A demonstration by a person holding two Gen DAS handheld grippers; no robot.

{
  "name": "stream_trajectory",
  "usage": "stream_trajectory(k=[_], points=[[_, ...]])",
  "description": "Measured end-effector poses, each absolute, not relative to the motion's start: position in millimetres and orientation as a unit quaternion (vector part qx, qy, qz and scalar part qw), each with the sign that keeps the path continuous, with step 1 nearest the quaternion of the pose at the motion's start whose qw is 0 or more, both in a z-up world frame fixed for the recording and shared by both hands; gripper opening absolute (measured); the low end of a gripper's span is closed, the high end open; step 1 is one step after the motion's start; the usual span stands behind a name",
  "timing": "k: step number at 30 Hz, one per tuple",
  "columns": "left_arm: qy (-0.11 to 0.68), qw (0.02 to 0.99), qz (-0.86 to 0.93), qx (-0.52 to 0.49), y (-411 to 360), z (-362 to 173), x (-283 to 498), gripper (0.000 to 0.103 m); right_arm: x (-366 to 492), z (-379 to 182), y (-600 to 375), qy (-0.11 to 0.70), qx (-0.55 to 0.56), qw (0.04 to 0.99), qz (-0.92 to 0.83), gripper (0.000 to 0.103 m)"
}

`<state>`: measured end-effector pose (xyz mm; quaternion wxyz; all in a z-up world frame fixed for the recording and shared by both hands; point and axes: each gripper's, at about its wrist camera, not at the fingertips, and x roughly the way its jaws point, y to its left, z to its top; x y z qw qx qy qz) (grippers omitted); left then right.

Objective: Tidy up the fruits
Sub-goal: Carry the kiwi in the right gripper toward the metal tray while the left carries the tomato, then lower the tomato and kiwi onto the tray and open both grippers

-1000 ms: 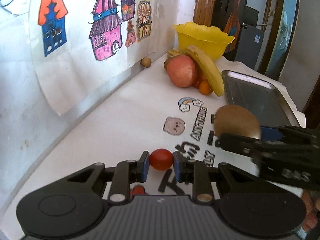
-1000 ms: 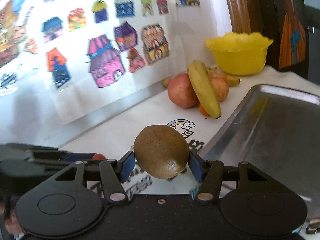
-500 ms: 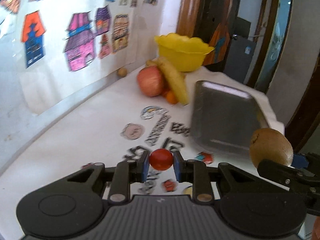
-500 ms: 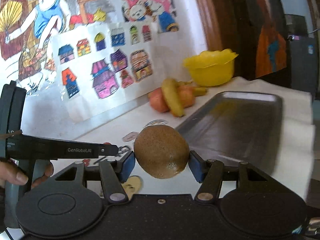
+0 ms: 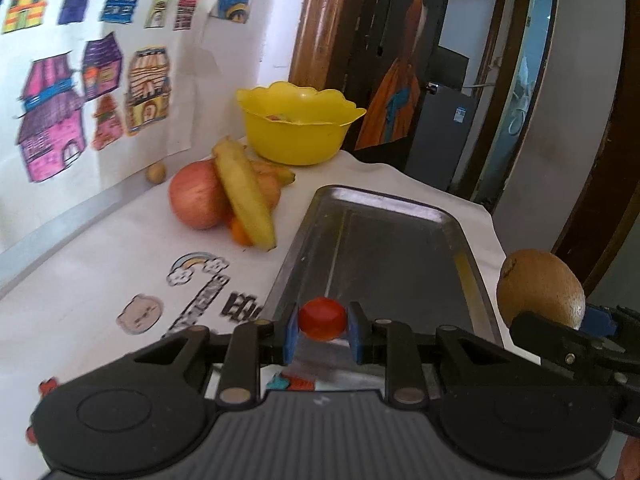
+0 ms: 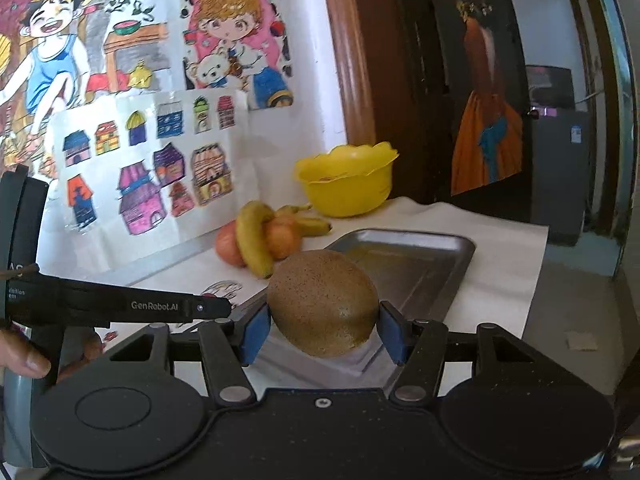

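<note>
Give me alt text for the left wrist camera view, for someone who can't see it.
The left hand-held gripper holds a small red tomato over the near end of a metal tray on a white table. At right, the right hand-held gripper holds a brown kiwi; behind lie an apple, a banana and a yellow bowl.

Kids' drawings [image 6: 152, 176] are hanging on the white wall [image 5: 276, 12] w/ daylight falling on them. A wooden door frame [image 5: 320, 20] is standing beside it, a grey cabinet [image 6: 560, 152] sitting in the dim room beyond.
</note>
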<state>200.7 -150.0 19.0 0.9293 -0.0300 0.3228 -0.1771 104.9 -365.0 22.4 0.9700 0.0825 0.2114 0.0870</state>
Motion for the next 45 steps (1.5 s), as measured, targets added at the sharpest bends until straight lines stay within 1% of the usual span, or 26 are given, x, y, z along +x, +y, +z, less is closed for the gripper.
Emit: stream_trajectory(k=[9,17,36,39,41,42,43,45], points=[[0.330,0.926,-0.181,-0.019,-169.8,5.5,230.3,0.028,135.5,1.1,-366.5,0.219,0.063,0.969,0.090,0.060],[0.346,0.920,-0.183,-0.014,-173.1,-8.5,242.1,0.028,155.5,-16.5,-362.2,0.250,0.056,0.962,0.099,0.060],[0.365,0.911,-0.190,0.006,-179.6,-16.9,245.4,0.028,168.8,-23.6,-351.7,0.300,0.029,0.950,0.087,0.060],[0.366,0.911,-0.189,0.006,-179.2,-16.6,245.4,0.032,171.8,-25.5,-350.2,0.312,0.026,0.946,0.085,0.060],[0.368,0.911,-0.188,0.004,-177.9,-15.5,244.1,0.038,172.1,-25.8,-349.4,0.314,0.023,0.945,0.084,0.061],[0.368,0.911,-0.186,0.004,-177.2,-15.0,243.3,0.049,172.2,-25.3,-348.5,0.314,0.020,0.945,0.083,0.062],[0.367,0.911,-0.188,0.001,-175.3,-13.8,241.6,0.057,172.0,-24.7,-347.3,0.314,0.017,0.946,0.081,0.066],[0.365,0.912,-0.189,-0.012,-170.1,-10.4,236.7,0.064,169.1,-22.9,-345.1,0.307,0.012,0.949,0.074,0.077]])
